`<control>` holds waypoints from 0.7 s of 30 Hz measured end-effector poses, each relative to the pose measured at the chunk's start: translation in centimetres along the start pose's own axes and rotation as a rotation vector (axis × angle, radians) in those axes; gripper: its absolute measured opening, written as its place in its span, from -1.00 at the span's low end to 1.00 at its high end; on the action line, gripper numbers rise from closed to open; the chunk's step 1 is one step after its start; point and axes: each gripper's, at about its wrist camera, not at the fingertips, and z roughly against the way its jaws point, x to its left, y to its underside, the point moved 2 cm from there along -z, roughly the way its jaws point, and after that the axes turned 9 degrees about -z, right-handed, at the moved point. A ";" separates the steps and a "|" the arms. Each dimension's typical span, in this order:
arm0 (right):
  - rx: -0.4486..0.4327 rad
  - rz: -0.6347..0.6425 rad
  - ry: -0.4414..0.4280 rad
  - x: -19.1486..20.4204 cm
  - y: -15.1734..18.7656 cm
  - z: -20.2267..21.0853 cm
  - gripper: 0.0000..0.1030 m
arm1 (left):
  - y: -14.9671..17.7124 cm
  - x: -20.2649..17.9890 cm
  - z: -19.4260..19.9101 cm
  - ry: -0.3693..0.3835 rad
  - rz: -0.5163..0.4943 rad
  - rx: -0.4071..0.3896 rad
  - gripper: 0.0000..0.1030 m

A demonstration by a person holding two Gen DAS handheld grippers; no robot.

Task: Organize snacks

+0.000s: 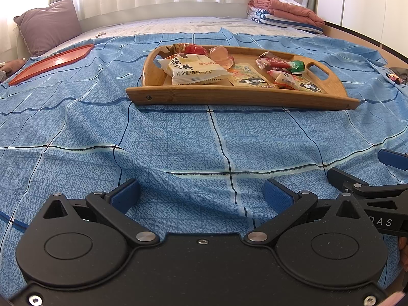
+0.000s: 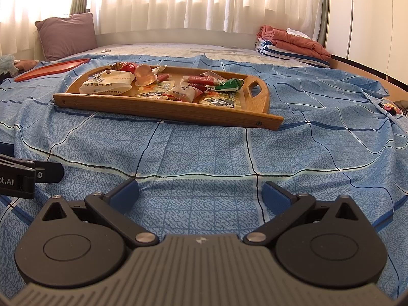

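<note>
A wooden tray [image 1: 229, 95] [image 2: 163, 108] with cut-out handles lies on the blue checked bedsheet. It holds several wrapped snacks: a white biscuit pack [image 1: 193, 70] [image 2: 108, 83], a pink jelly cup [image 1: 221, 55] [image 2: 144, 76], a red Biscoff pack [image 1: 275, 63] [image 2: 201, 79] and a green candy [image 1: 297, 66] [image 2: 229, 84]. My left gripper [image 1: 201, 197] is open and empty, well short of the tray. My right gripper [image 2: 201, 193] is open and empty too, beside the left one, whose arm [image 2: 30, 172] shows at the left edge.
An empty red tray [image 1: 53, 62] [image 2: 51, 70] lies at the far left of the bed. A purple pillow [image 1: 48, 25] [image 2: 67, 34] leans at the head, and folded towels and blankets [image 1: 283, 12] [image 2: 293, 43] sit far right. A wooden bed edge [image 1: 369, 35] runs along the right.
</note>
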 end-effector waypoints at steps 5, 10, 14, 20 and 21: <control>0.000 0.000 0.000 0.0 0.0 0.0 1.00 | 0.0 0.0 0.0 0.000 0.000 0.000 1.00; -0.001 0.000 0.000 0.0 0.0 0.0 1.00 | 0.0 0.0 -0.1 -0.001 -0.002 0.000 1.00; -0.002 0.000 0.000 0.0 -0.1 0.0 1.00 | 0.0 0.0 0.0 -0.001 -0.002 -0.001 1.00; -0.003 0.000 -0.001 0.0 -0.1 0.0 1.00 | 0.0 0.0 0.0 0.000 -0.001 -0.001 1.00; -0.004 -0.001 -0.001 0.0 -0.1 0.0 1.00 | 0.0 0.0 0.0 -0.001 -0.002 -0.001 1.00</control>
